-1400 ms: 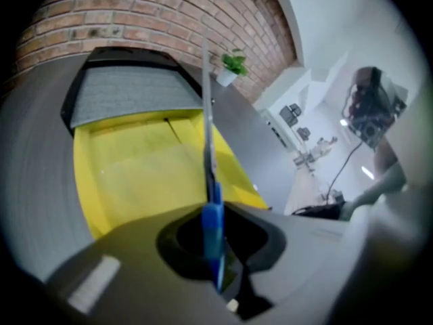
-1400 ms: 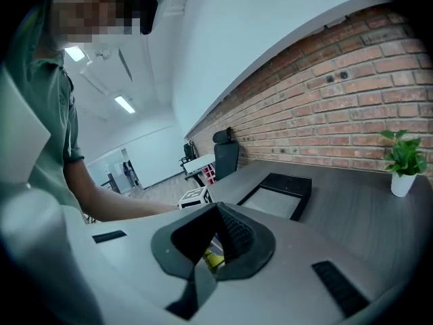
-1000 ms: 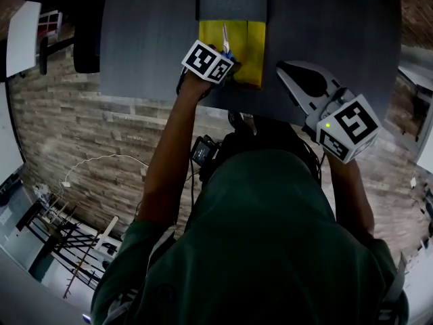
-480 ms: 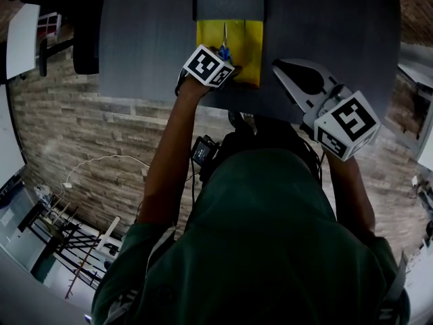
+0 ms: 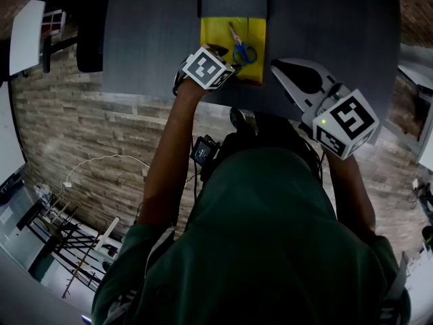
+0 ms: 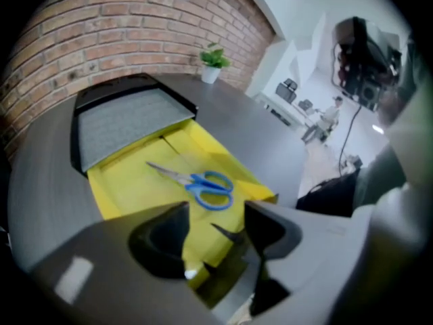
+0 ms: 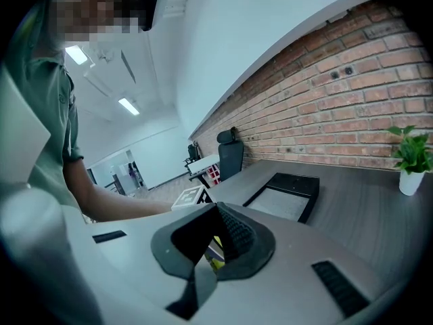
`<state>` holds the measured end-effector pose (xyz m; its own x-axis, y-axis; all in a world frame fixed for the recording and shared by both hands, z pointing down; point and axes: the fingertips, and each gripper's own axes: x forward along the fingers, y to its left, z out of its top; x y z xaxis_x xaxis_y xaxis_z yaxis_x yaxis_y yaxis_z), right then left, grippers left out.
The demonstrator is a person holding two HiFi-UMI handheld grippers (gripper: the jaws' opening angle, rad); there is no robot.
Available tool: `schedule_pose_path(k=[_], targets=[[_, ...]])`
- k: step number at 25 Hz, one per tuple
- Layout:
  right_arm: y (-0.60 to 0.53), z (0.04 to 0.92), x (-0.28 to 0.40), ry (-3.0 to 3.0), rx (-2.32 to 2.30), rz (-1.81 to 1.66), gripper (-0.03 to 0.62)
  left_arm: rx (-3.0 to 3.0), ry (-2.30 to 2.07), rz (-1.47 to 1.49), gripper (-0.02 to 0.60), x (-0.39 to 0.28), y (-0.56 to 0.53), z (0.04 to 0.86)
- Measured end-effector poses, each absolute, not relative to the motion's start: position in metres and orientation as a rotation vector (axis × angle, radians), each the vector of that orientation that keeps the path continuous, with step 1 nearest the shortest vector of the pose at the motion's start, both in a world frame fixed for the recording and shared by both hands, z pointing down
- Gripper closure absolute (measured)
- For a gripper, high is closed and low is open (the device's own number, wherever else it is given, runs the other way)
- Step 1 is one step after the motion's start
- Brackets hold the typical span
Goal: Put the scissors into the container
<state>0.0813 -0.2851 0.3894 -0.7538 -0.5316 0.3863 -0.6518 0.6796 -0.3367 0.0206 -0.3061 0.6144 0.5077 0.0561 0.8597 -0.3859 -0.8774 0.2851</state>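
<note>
Dark grey worktop [image 5: 149,39] fills the upper part of the head view, with a brick floor below it in the frame.

Nearest, in the lower middle of the left gripper view, the left hand-held gripper [image 6: 216,212] hangs over the near edge of the yellow container [image 6: 128,188]. Its jaws are opening and stand wide apart. Nothing is between them, only the yellow floor of the container showing through the gap.

The right hand-held gripper [image 7: 216,212] is at the right of the head view, over the worktop's near edge and well apart from the container. In the right gripper view its jaws meet at the tips and grip nothing.

Just beyond the left jaws, the scissors [image 6: 203,185] lie flat on the container floor, free of either gripper. Their blue handles are toward the gripper and their blades point toward the upper left of the frame. In the head view they sit in the right half of the container, slightly askew.

Farther back, a dark grey tray [image 6: 125,124] with a lighter grey pad covers the container's far end.

Beyond it, at the top of the frame, a small potted plant [image 6: 214,59] stands on the worktop against a brick wall [image 6: 101,32].
</note>
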Motion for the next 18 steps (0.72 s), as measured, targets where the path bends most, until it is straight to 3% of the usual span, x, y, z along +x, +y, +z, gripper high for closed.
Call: schedule_pose_path(k=[18], targets=[[-0.259,0.387,0.056,-2.651,0.897,0.588,0.589,2.609,-0.620,1.064,0.345,-0.011,-0.318,0.490]])
